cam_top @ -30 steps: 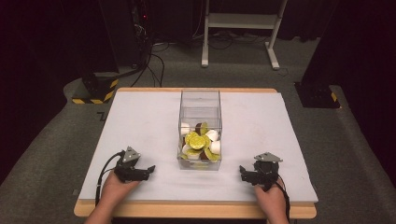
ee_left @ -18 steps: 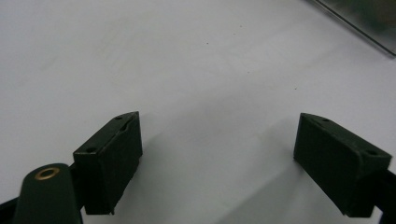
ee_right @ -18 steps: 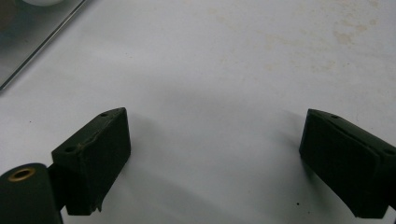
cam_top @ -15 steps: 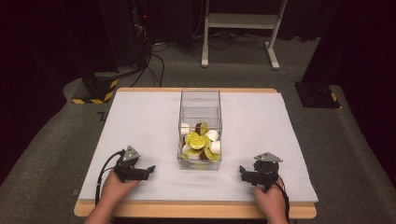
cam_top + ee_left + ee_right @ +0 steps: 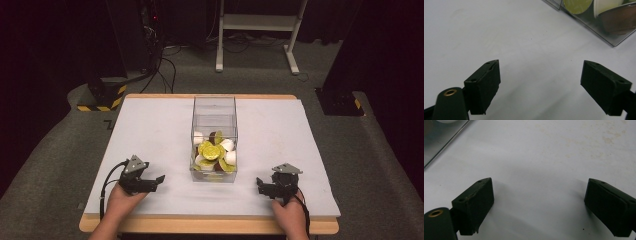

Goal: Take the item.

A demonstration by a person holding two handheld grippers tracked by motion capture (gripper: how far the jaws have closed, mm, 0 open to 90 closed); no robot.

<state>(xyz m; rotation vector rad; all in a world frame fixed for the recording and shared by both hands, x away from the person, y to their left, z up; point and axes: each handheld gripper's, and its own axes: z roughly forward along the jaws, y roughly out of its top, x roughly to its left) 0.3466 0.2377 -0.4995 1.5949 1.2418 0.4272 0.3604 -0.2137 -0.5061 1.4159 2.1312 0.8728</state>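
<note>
The clear box (image 5: 214, 131) of green, white and brown capsules (image 5: 212, 151) stands in the middle of the table (image 5: 150, 125), and I rest my left gripper (image 5: 156, 180) and right gripper (image 5: 261, 185) beside it, both wide open and empty, so I judge that no step has begun and next I must reach into the box.

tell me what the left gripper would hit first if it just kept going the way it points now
Probably the clear box of capsules. The left gripper, its fingers wide apart, has bare white table ahead, with the box's near corner up and right. Depth is unclear, so it might only clip that corner or slide past.
</note>
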